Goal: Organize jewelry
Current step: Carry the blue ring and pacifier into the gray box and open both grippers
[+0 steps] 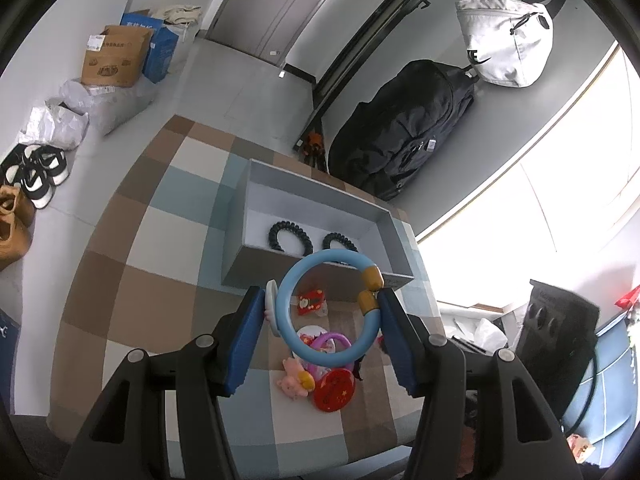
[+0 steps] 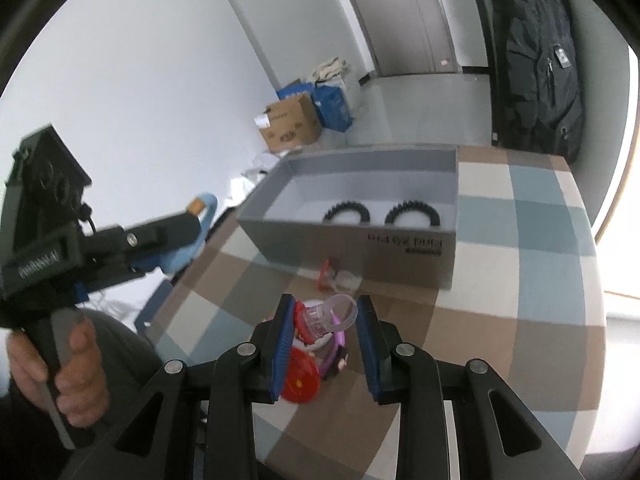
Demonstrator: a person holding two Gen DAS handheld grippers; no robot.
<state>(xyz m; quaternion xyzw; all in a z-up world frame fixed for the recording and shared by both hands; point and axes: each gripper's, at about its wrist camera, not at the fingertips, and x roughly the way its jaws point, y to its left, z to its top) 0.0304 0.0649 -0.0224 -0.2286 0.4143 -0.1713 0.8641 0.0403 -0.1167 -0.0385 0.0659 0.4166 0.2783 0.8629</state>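
Observation:
My left gripper (image 1: 320, 300) is shut on a light blue bangle (image 1: 298, 344) with two gold beads, holding it in the air in front of the grey box (image 1: 236, 256); it also shows at the left of the right wrist view (image 2: 192, 220). The box (image 2: 344, 244) holds two black coiled bands (image 1: 289, 234) (image 2: 412, 210). My right gripper (image 2: 325, 308) is open around a clear and purple ring-shaped piece (image 2: 332, 314), above a pile of trinkets with a red disc (image 2: 300, 376) on the checked table.
The small pile (image 1: 316, 376) holds a pink figure, a red disc and a purple ring. A red packet (image 1: 312, 300) lies by the box. A black backpack (image 1: 404, 128) and white bag hang behind the table. Cardboard boxes and shoes sit on the floor at left.

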